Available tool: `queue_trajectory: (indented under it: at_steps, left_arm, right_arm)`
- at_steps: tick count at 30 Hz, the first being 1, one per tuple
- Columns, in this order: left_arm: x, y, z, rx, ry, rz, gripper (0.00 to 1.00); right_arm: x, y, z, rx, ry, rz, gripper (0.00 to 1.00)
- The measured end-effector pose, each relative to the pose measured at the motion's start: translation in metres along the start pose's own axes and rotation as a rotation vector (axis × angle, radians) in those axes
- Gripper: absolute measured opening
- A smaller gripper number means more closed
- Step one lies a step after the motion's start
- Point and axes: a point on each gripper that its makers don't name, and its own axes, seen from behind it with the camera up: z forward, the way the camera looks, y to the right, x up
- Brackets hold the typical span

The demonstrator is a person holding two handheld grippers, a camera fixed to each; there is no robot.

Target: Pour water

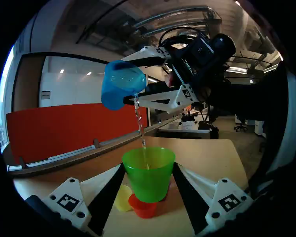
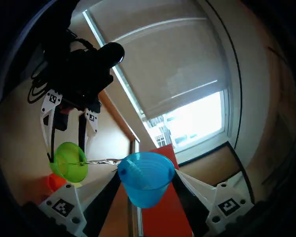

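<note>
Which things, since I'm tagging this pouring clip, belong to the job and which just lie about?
In use: blue cup, tilted in the right gripper; water stream; green cup in the left gripper.
Lying about: yellow cup and red cup on the table.

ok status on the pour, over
Left gripper shut on green cup, upright. Right gripper shut on blue cup, tipped, water stream falling into green cup. Yellow cup and orange cup below it, out of the stream.
</note>
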Motion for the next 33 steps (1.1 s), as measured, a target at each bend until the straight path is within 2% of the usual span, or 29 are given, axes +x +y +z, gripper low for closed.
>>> queue_trajectory:
  at_steps: [33]
  left_arm:
    - [-0.0057,-0.0027,0.0031,0.003,-0.008,0.006,0.86]
  right_arm:
    - [0.0006,0.0082,-0.0019,-0.021,-0.008,-0.085,0.91]
